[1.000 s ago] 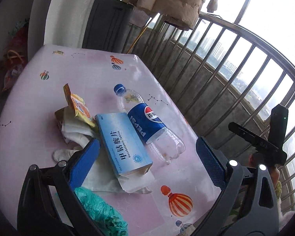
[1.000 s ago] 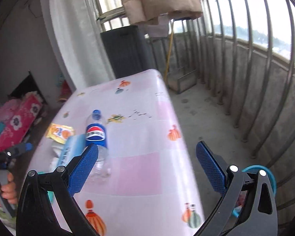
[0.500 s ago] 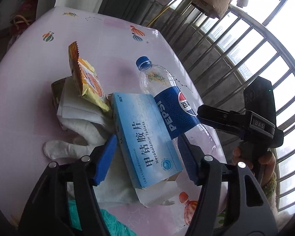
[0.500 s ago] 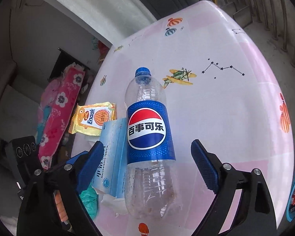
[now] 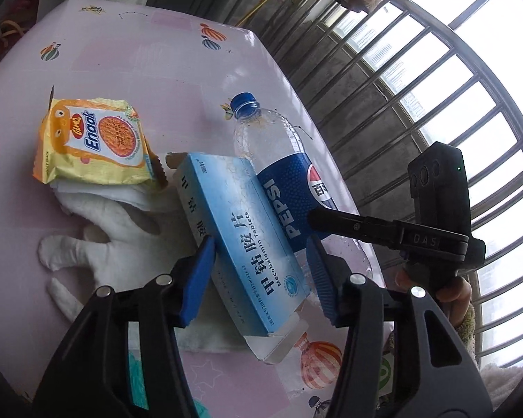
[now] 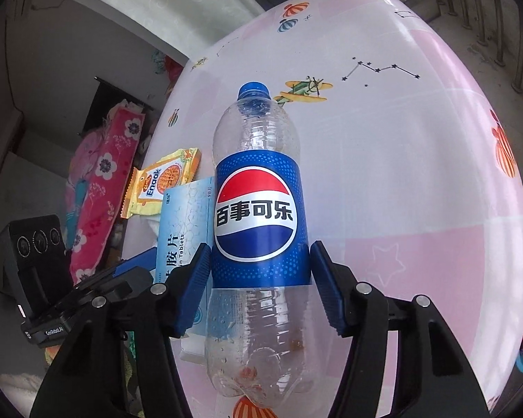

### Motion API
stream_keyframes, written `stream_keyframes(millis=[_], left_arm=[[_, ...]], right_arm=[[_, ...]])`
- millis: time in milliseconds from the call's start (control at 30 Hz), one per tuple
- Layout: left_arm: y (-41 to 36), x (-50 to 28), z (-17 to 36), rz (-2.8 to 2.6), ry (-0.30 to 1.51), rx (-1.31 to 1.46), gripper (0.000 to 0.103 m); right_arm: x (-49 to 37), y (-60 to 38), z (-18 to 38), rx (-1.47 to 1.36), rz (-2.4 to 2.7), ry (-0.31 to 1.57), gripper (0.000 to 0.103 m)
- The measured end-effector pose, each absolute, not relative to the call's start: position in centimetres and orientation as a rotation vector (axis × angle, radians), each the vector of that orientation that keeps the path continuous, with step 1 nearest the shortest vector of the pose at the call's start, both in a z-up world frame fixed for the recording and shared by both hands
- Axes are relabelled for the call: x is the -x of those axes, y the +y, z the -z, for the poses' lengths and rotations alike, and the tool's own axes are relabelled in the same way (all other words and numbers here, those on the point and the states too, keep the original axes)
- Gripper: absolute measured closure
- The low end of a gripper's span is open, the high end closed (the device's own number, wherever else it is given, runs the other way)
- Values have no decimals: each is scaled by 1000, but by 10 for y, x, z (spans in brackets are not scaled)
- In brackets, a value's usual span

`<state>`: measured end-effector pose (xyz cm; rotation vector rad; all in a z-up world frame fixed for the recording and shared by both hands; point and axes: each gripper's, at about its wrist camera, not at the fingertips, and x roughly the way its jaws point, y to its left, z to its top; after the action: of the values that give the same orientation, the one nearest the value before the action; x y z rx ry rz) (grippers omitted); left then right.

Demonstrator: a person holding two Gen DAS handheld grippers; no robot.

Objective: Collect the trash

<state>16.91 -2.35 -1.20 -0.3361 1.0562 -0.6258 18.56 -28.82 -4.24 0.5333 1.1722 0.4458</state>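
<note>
The Pepsi bottle [image 6: 259,230] is lying on its side on the pink desk [image 6: 418,160], blue cap [image 6: 254,91] pointing away from the person, clear body looking empty apart from a few droplets. The right gripper [image 6: 260,280] is straddling the bottle at the lower edge of its blue label; both blue pads [image 6: 322,285] are sitting right against the label's sides, apparently touching, so the gripper is standing narrow around the bottle, though whether it is actually squeezing cannot be told. In the left wrist view the right gripper [image 5: 334,217] is showing as a dark finger lying across the bottle [image 5: 289,188], held by a hand [image 5: 449,285] near the desk edge. The blue medicine box [image 5: 242,240] is lying just beside the bottle, touching it along one long side, its near end flap open. The left gripper [image 5: 259,275] is hanging over the near half of this box, half open, one pad [image 5: 197,278] on each side of it; contact cannot be told. A yellow Enaak snack packet [image 5: 94,142] is resting on a white glove [image 5: 108,240] that is spreading flat on the desk, left of the box. Something green and crumpled [image 5: 137,379] is peeking out under the left gripper's frame. A metal balcony railing [image 5: 418,87] is running beyond the desk.
</note>
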Motion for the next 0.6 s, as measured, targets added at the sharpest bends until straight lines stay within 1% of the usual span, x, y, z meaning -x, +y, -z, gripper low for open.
stream_keyframes(millis=[300, 467, 600], left_arm=[[-54, -126, 5, 795, 1108, 306, 53], [-62, -98, 3, 862, 1123, 311, 53], [-69, -85, 5, 847, 1125, 262, 49]], right_arm=[[-115, -317, 36, -557, -343, 1153, 46], [-96, -315, 36, -578, -298, 1142, 46], [-90, -321, 36, -597, -290, 1133, 46]])
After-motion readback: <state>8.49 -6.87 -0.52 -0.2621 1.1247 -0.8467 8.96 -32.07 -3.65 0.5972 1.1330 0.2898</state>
